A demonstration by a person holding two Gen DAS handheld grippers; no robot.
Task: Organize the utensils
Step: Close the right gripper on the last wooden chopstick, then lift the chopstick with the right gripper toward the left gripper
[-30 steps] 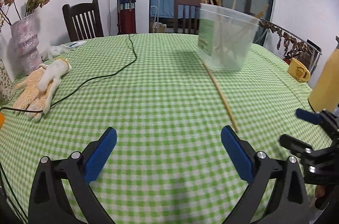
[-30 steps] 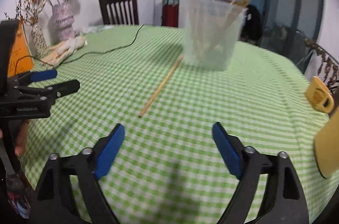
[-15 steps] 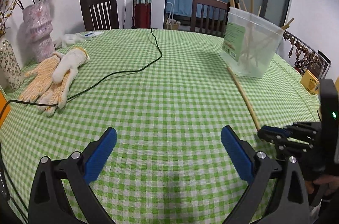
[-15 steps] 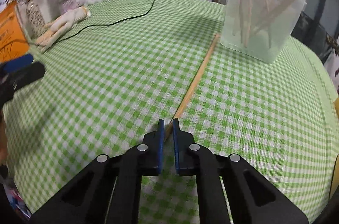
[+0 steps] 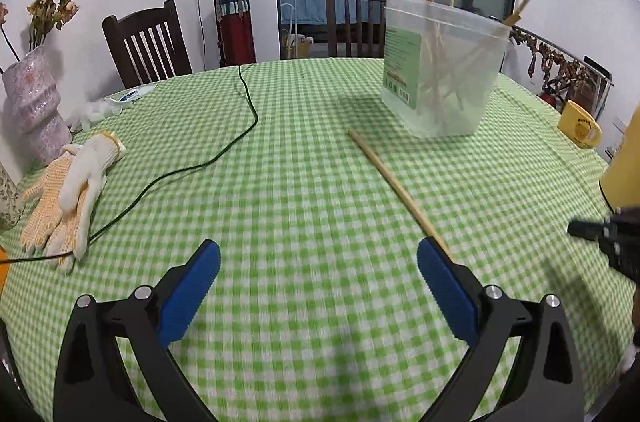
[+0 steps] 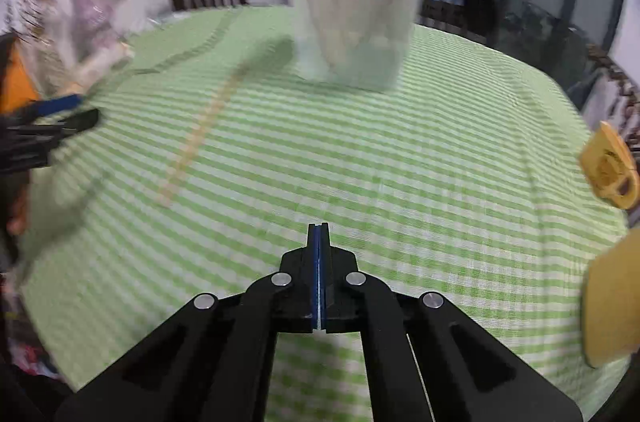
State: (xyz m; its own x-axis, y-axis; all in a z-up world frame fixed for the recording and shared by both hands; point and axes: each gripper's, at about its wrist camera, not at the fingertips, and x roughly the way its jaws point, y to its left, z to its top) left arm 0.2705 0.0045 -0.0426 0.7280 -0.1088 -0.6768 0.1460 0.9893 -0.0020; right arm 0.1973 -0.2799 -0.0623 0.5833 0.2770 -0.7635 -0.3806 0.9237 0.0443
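A round bench covered in a green and white checked cloth fills both views. Toward its far side stands a clear plastic tub, upright, already holding a loose bundle of wooden sticks that lean against its rim.

One long wooden chopstick lies flat on the cloth, apart from the tub, its far end pointing toward the tub's base and its near end close to the tip of the left gripper's right-hand finger.

The left gripper is spread wide with nothing between its blue pads. The right gripper is pressed fully together on nothing; its view is blurred, and the chopstick lies well off to its left.

The chopstick looks light, stiff and smooth. A thin round stick lying flat on cloth probably rolls or skids away under a careless pinch. The best hold is likely near one end, across its width, with the pads low to the cloth, so the rest can be tipped upright into the tub.

Off to the left lie a pair of work gloves and a dark cable.
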